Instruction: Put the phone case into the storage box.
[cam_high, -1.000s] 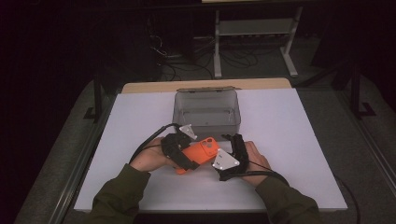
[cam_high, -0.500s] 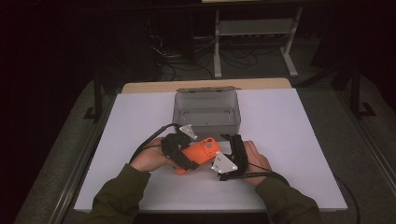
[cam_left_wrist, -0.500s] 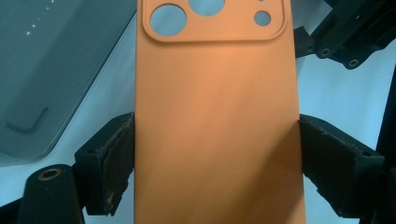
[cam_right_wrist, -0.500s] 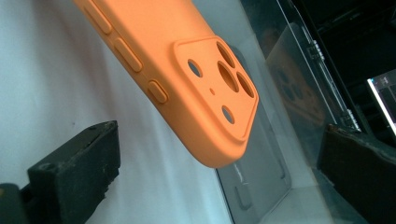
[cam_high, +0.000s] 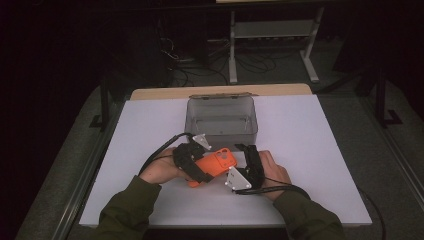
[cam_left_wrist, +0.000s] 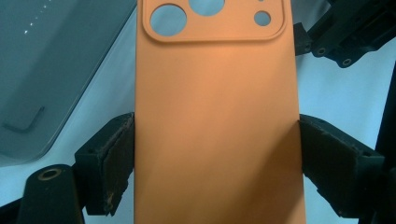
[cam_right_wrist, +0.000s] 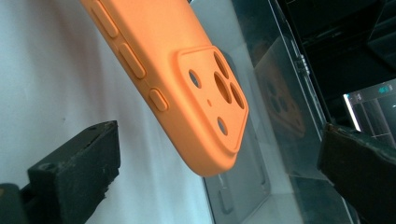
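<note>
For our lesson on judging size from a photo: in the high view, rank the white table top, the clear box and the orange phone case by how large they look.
1. White table top, the largest.
2. Clear box, clearly smaller.
3. Orange phone case, the smallest; the left tool hides part of it, and it sits slightly nearer the camera, but the order holds.

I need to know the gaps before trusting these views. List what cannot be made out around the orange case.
- Orange phone case: its lower end is cut off by the bottom edge of the left gripper view.
- Its inner side: turned away in both gripper views, so whether a phone sits inside is unclear.
- Left tool: its jaws are hidden under its own body in the high view.
- Clear box: too small in the high view to read its contents.
</note>
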